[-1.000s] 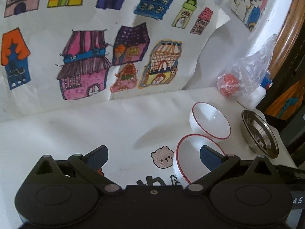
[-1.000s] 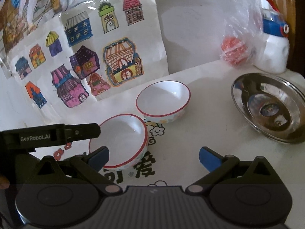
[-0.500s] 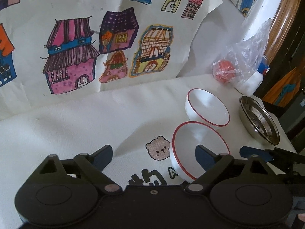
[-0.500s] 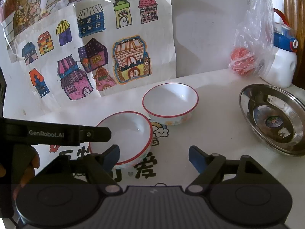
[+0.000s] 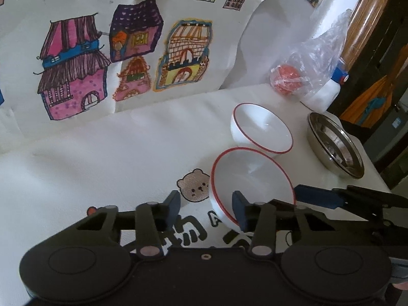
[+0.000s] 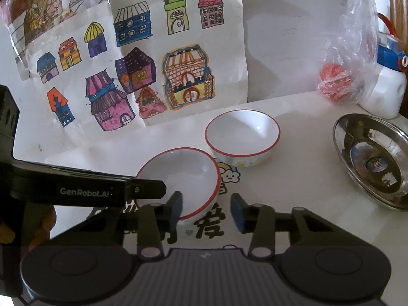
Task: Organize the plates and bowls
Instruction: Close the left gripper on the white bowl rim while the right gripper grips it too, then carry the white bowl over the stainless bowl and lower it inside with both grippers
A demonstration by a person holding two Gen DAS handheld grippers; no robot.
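White printed tablecloth [image 6: 293, 178]. Left gripper [image 5: 206, 206] and right gripper [image 6: 206, 209] have just been narrowing, gripping nothing; near red-rimmed white bowl [image 6: 178, 176] could be knocked or tipped.

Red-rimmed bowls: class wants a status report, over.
Left gripper and right gripper just been closing, nothing gripped. Near bowl untouched beside far bowl. Steel dish apart at right. Nothing in the way.
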